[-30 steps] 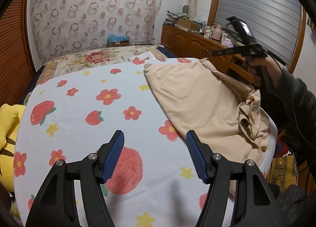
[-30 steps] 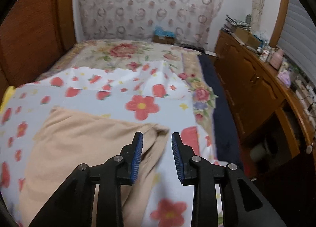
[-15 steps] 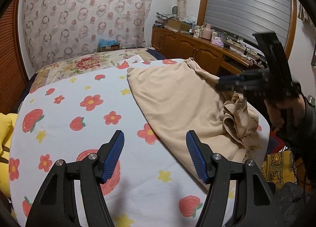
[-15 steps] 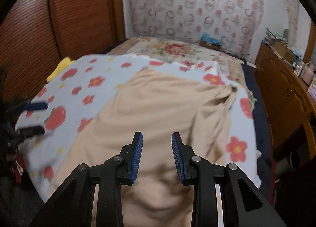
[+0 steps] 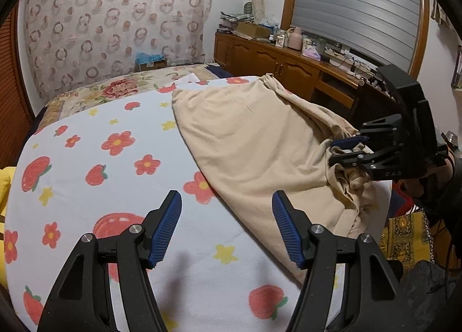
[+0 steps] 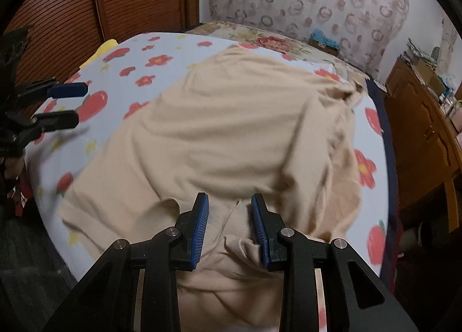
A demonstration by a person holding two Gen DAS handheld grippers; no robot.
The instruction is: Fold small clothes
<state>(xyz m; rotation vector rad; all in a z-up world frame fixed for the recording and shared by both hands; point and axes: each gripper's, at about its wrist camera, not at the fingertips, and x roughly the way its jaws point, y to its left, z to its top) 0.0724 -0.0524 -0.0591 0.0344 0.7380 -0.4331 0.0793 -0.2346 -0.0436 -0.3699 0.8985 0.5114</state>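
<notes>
Beige garment point(image 5: 260, 141) lies spread on the bed point(image 5: 86, 158), long axis from near edge toward the headboard, bunched at near end. Left hand-held gripper point(image 5: 226, 228) wide apart, over bare sheet. Right hand-held gripper point(image 6: 229, 225) narrow gap, straddling the bunched fabric.

Left tongs point(image 5: 226, 228): matte black plastic frame w/ triangular cut-outs, two fingers tipped w/ blue ribbed pads point(image 5: 166, 229), silver round screw heads at the pivots, four in view.

Right tongs point(image 6: 229, 226): same build, black frame, blue ribbed pads point(image 6: 201, 228), four silver screws. Seen from the left wrist cam: boxy black housing on top, small pale lettering on a lower link, unreadable. Dark cable runs off behind it.

Right hand point(image 5: 433, 171): bare skin mostly hidden by housing; dark sleeve behind.
</notes>
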